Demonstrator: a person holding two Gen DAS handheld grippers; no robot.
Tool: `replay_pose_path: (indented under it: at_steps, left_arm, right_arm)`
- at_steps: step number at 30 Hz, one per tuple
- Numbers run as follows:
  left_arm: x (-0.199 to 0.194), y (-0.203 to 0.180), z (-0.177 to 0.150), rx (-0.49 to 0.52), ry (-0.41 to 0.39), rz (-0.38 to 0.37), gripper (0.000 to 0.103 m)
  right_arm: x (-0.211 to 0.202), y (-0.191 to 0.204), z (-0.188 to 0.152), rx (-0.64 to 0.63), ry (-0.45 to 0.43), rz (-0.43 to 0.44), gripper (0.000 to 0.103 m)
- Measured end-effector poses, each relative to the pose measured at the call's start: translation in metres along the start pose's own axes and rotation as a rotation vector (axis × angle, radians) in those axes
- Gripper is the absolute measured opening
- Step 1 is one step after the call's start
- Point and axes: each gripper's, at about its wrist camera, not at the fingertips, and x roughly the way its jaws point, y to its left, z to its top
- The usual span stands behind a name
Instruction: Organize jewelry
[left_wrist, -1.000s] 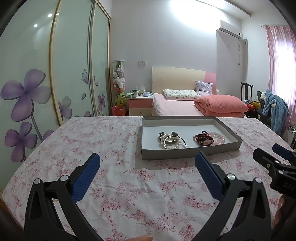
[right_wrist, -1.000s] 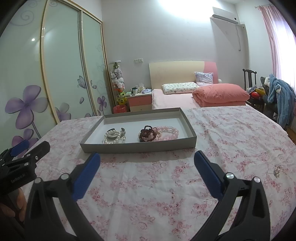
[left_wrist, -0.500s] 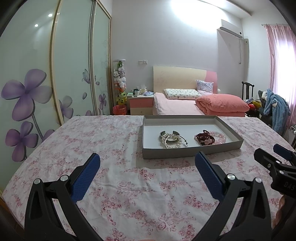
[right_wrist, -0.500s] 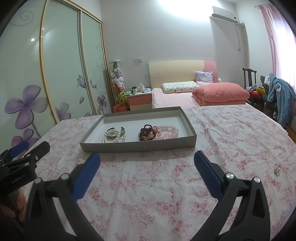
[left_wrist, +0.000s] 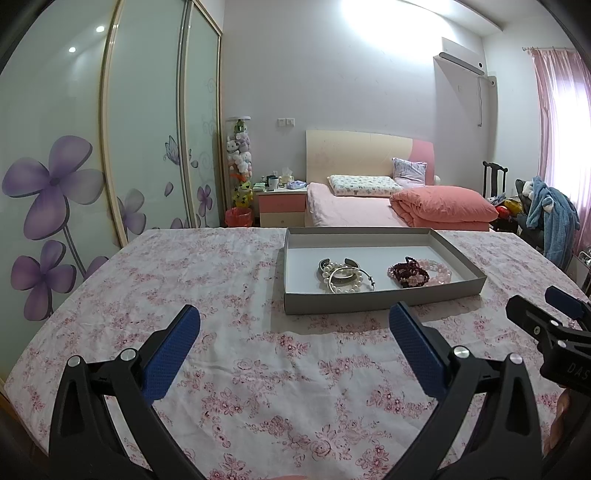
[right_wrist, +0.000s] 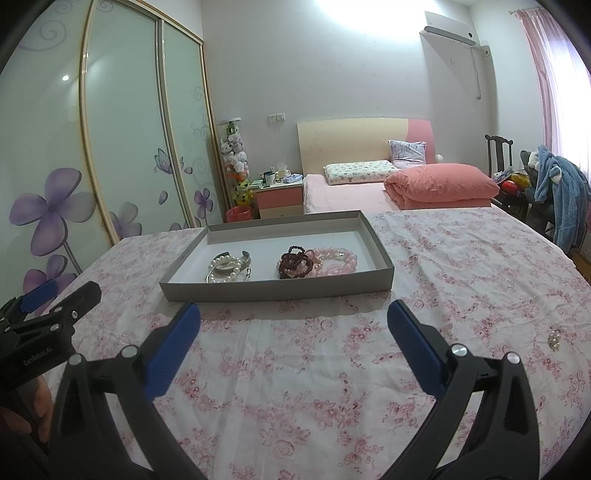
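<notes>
A shallow grey tray (left_wrist: 380, 299) (right_wrist: 277, 290) sits on the floral tablecloth ahead of both grippers. Inside it lie a pile of pearl and silver bracelets (left_wrist: 341, 275) (right_wrist: 229, 267), a dark red bead bracelet (left_wrist: 408, 271) (right_wrist: 293, 260) and a pink bead bracelet (left_wrist: 437, 271) (right_wrist: 336, 260). A small pearl piece (right_wrist: 553, 339) lies loose on the cloth at the right. My left gripper (left_wrist: 293, 332) is open and holds nothing, short of the tray. My right gripper (right_wrist: 293, 330) is open too, likewise holding nothing.
The floral tablecloth (left_wrist: 221, 280) covers the whole table. The right gripper's side (left_wrist: 554, 328) shows in the left wrist view, and the left gripper's side (right_wrist: 44, 317) in the right one. Beyond the table stand a bed (left_wrist: 388, 206), a wardrobe (left_wrist: 110, 147) and a nightstand (left_wrist: 282, 206).
Both views have shifted very slightly; the tray sits a touch higher in the frames. The grippers stay open and nothing was picked up.
</notes>
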Motion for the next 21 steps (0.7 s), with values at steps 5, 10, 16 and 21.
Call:
replay_pose_path:
  at_steps: [5, 10, 16, 21]
  left_arm:
    - [-0.0008, 0.0006, -0.0003, 0.0, 0.0, 0.0, 0.101]
    - [-0.0009, 0.0005, -0.0001, 0.0, 0.0, 0.0, 0.101]
    - [-0.0002, -0.0004, 0.0008, 0.001, 0.001, 0.0, 0.101]
    - [-0.0002, -0.0005, 0.0011, 0.0, 0.001, 0.0, 0.101]
  right_arm:
    - [0.0003, 0.0003, 0.0012, 0.0, 0.0, 0.0, 0.099]
    - [-0.0001, 0.0001, 0.0003, 0.0, 0.0, 0.0, 0.099]
    - [0.0004, 0.0001, 0.0017, 0.0, 0.001, 0.0, 0.099]
    - [0.0003, 0.0, 0.0015, 0.001, 0.002, 0.0, 0.099]
